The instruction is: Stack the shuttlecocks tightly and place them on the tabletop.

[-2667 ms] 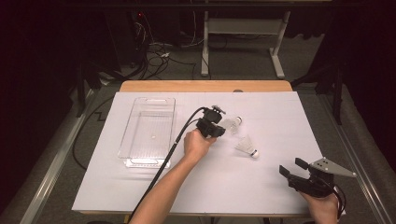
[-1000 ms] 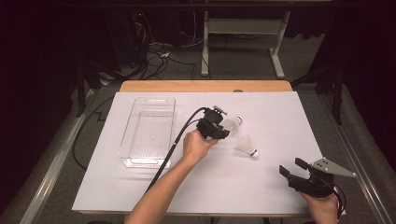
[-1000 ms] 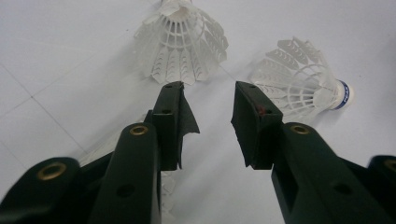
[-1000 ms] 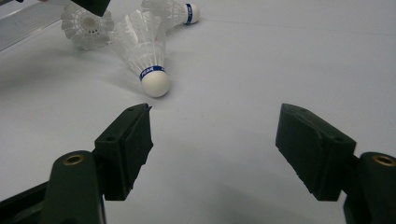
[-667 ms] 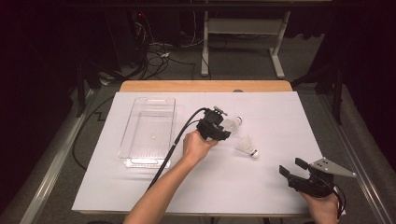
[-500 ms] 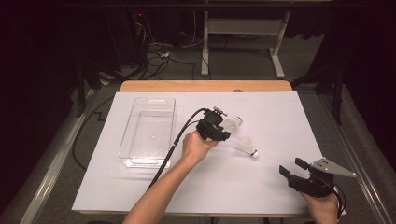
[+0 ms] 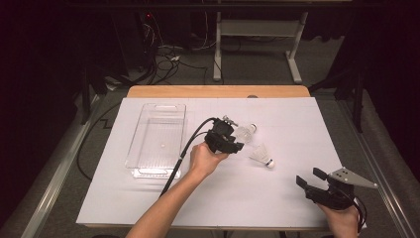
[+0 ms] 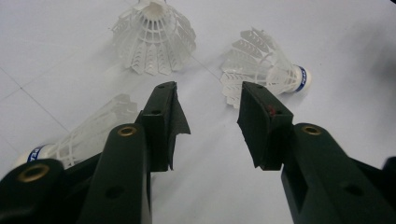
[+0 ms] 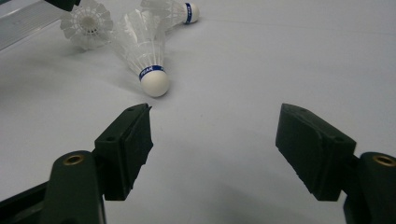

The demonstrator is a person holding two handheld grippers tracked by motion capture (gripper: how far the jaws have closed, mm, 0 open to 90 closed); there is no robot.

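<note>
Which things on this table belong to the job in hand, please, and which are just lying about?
In the job:
left claw, jaws just opened, nothing between them
three shuttlecocks
clear tray

Lying about:
right claw, open at the table's near edge
cables on the floor

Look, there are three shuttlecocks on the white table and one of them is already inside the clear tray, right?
Not quite. The three shuttlecocks are there, as the left gripper view shows, but none is in the clear tray. The high view shows them lying on the white table beside the tray, by the left gripper.
</note>
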